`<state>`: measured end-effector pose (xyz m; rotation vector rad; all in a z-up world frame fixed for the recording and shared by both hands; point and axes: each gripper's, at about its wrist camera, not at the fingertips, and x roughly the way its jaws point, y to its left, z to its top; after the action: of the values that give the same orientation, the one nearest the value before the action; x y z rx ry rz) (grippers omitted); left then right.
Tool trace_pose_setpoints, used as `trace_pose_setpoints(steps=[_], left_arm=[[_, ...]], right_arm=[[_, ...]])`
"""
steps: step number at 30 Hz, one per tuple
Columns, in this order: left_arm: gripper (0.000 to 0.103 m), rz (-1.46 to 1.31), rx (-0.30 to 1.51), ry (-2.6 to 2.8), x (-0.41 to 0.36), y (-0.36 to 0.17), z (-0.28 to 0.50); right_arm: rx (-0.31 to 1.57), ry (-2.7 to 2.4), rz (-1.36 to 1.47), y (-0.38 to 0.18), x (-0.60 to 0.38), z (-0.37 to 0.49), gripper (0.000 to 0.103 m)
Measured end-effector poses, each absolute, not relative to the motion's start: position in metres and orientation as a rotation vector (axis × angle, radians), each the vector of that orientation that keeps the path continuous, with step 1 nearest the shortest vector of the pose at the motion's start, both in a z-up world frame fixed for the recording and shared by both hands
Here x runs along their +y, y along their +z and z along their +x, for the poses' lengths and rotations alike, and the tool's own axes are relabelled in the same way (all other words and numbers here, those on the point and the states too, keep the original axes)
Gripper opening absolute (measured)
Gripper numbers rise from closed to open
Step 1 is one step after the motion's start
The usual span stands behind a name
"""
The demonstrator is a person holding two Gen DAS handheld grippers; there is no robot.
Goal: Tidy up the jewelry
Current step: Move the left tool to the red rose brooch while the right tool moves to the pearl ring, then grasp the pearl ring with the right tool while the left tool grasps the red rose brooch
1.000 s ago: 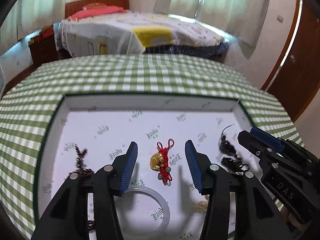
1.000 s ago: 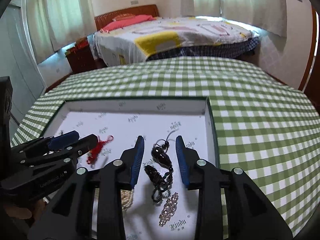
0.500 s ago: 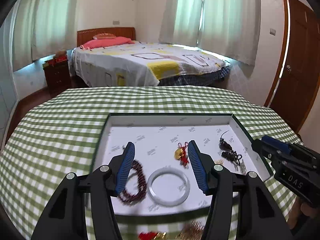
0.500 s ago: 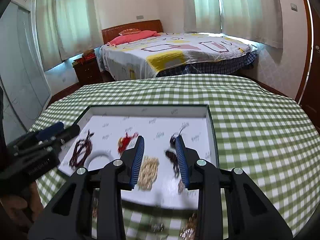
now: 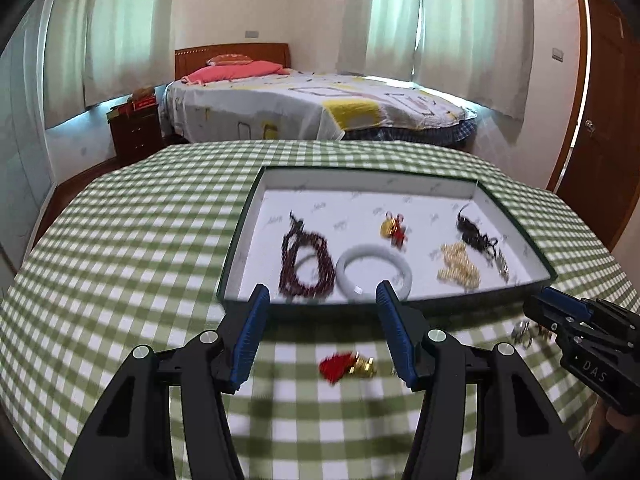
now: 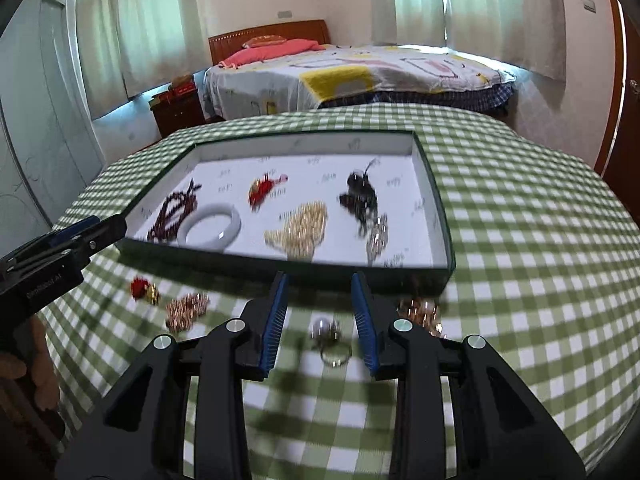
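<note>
Tray (image 5: 516,232) on table (image 5: 132,248) holds bead strand (image 5: 306,260), pale bangle (image 5: 374,270), gold chain (image 5: 458,266). Red-gold charm (image 5: 346,364) lies outside it. Left tongs (image 5: 324,340) and right tongs (image 6: 320,320) spread, empty.

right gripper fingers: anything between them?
Yes: a pearl ring on the tablecloth lies between the open right gripper's fingers, ungripped, in the right wrist view.

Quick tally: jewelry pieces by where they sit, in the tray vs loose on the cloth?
In the white-lined green tray: 6. They are the dark red bead strand, pale jade bangle, red-and-gold knot charm, gold chain pile, black cord pendant and silver crystal strip.
Loose on the checked cloth: 4. They are the red tassel charm, rose-gold bracelet, silver pearl ring and copper bead cluster.
Total: 10
</note>
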<state>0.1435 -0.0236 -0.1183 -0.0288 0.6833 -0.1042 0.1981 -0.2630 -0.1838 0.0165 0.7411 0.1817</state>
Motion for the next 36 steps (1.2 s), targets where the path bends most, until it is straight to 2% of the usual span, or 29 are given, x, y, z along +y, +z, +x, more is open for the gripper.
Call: trace_pose_setpoints(steps=[24, 26, 28, 31, 32, 36], left_arm=[[0.055, -0.036, 0.753, -0.094, -0.021, -0.142, 0.135], [0.055, -0.037, 0.756, -0.096, -0.021, -0.143, 0.134], [0.055, -0.035, 0.756, -0.098, -0.022, -0.143, 0.133], [0.055, -0.034, 0.756, -0.099, -0.022, -0.143, 0.133], [0.055, -0.034, 0.757, -0.099, -0.023, -0.143, 0.133], [0.055, -0.034, 0.764, -0.1, -0.023, -0.145, 0.133]], right_arm=[[0.817, 0.184, -0.026, -0.209, -0.263, 0.193, 0.031], [0.817, 0.178, -0.044, -0.209, -0.262, 0.192, 0.03], [0.817, 0.175, -0.047, -0.209, -0.262, 0.191, 0.024], [0.814, 0.174, -0.043, -0.208, -0.263, 0.19, 0.023], [0.813, 0.171, -0.045, -0.208, -0.263, 0.189, 0.019], [0.809, 0.168, -0.04, -0.208, -0.262, 0.188, 0.019]])
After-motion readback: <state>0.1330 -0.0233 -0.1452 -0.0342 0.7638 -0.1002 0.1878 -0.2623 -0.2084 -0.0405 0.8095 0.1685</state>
